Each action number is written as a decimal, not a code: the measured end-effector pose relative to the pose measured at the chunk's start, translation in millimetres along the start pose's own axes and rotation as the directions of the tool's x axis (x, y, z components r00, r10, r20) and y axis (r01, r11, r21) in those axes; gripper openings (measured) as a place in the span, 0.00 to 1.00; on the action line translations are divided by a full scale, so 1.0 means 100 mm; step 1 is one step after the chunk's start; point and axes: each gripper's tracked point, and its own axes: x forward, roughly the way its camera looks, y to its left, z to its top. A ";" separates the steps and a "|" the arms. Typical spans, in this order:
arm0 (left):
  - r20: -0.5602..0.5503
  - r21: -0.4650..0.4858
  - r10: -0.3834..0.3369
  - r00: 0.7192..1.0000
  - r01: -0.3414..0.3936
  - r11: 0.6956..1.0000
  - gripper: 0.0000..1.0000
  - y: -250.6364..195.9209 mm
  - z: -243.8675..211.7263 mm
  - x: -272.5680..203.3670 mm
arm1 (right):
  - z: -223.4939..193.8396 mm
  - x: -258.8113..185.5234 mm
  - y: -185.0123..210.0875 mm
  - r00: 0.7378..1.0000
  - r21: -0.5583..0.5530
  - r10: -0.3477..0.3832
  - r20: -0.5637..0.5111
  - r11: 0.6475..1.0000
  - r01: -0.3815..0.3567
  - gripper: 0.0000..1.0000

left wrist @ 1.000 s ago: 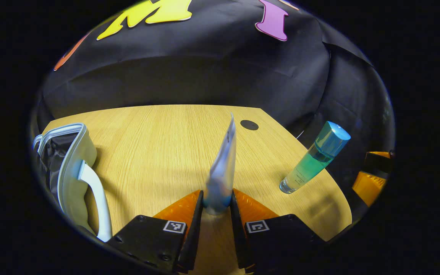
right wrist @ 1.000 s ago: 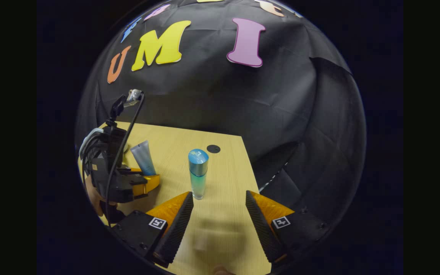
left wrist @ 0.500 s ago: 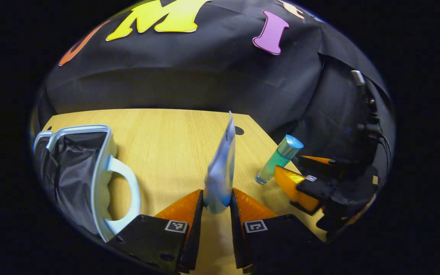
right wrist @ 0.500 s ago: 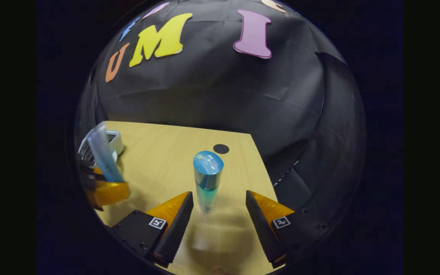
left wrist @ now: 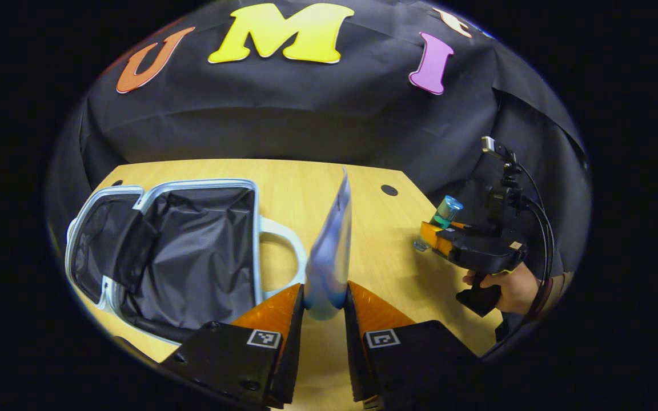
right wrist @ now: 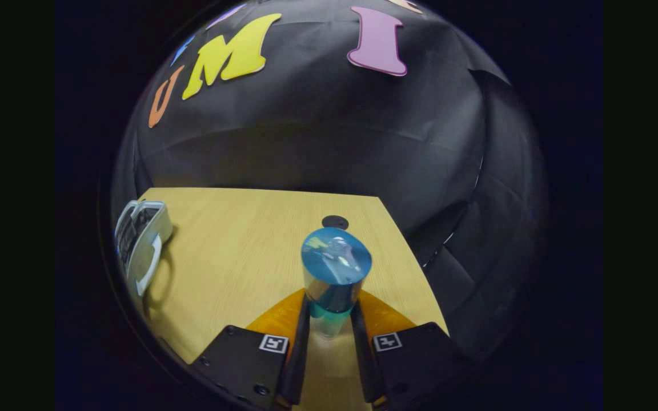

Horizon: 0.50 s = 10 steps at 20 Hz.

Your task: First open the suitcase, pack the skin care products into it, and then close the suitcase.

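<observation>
The small pale-blue hard-shell suitcase point(left wrist: 192, 245) lies open on the light wooden table point(left wrist: 306, 182), its dark fabric lining exposed. Just to its right, the left gripper point(left wrist: 324, 308) pinches a soft silvery-blue squeeze tube point(left wrist: 332, 251) upright between both fingers. Well apart at the table's right edge, the right gripper point(right wrist: 329, 325), held by a hand point(left wrist: 514, 285), is pressed onto a clear bottle of blue-green liquid with a shiny blue cap point(right wrist: 334, 274).

No readable text, brand or number on any object. Small square coded markers sit on the tongs point(left wrist: 324, 319), at six o'clock, not legible as words.
</observation>
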 end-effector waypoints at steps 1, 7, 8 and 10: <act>-0.004 -0.007 0.018 1.000 -0.018 1.000 0.40 0.13 0.02 -0.04 | -0.02 -0.04 0.03 1.000 -0.003 0.004 -0.007 1.000 -0.004 0.34; -0.039 -0.020 0.115 0.993 -0.116 0.993 0.40 1.02 0.10 -0.33 | 0.09 -0.82 0.40 0.999 -0.047 0.029 -0.024 0.998 -0.030 0.35; -0.057 -0.016 0.127 0.990 -0.128 0.992 0.40 1.19 0.08 -0.34 | 0.13 -0.99 0.49 0.999 -0.043 0.033 -0.022 0.999 -0.034 0.35; -0.091 -0.010 0.146 0.985 -0.148 0.989 0.40 1.51 0.03 -0.35 | 0.19 -1.30 0.71 0.999 -0.031 0.050 -0.021 0.998 -0.050 0.35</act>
